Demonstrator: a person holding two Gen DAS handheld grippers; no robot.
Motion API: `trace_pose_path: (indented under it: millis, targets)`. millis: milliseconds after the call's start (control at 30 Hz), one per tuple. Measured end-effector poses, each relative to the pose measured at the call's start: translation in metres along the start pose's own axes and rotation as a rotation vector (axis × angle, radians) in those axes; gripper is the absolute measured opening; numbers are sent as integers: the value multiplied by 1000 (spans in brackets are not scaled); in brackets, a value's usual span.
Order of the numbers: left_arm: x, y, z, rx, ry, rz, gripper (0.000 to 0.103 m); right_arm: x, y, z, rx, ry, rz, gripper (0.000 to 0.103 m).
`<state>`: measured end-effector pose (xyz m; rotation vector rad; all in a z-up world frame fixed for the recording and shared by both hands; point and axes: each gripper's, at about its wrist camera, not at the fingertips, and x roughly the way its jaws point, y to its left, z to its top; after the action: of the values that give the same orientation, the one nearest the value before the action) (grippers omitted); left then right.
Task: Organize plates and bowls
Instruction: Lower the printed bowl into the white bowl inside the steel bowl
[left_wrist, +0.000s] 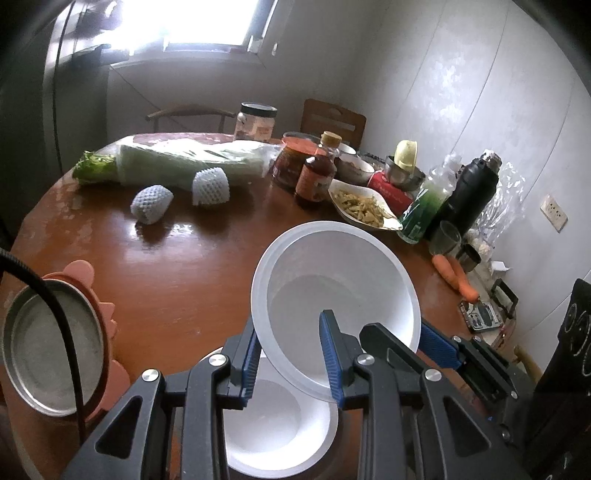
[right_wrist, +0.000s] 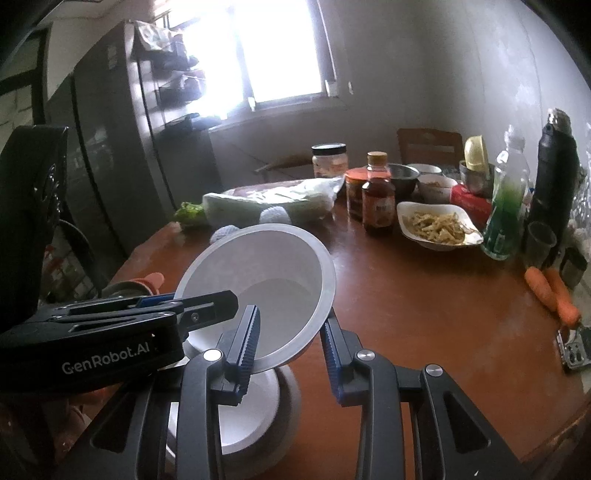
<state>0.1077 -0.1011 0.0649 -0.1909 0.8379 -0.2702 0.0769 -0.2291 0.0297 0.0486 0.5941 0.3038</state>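
A white plastic bowl (left_wrist: 340, 288) is held tilted above a second white bowl (left_wrist: 280, 432) that sits on the brown table. My left gripper (left_wrist: 291, 354) straddles the tilted bowl's left rim, one finger inside and one outside. My right gripper (right_wrist: 291, 339) straddles its right rim (right_wrist: 258, 288) the same way; it also shows in the left wrist view (left_wrist: 432, 343). The jaws are fairly wide and I cannot tell whether they clamp the rim. The lower bowl (right_wrist: 243, 417) rests in a stack below. A steel plate (left_wrist: 51, 347) on a pink holder lies at the left.
The back of the table holds a wrapped cabbage (left_wrist: 192, 158), two foam-netted fruits (left_wrist: 210, 186), jars and a sauce bottle (left_wrist: 314, 177), a dish of food (left_wrist: 365, 206), steel bowls, a green bottle, a black flask (left_wrist: 469, 192), cups and carrots (left_wrist: 454, 275). A phone (right_wrist: 574, 350) lies at the right edge.
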Motion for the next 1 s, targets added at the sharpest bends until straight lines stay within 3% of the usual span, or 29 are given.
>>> trace_pose_path:
  millis: [567,1000]
  targets:
    - [-31,16,-16,0,-31,5,31,-22,38,-10,-45,-19,11,35]
    - [-36,21,-25,-1,-22,18,31,-22,41,-15,-48,-1,26,35]
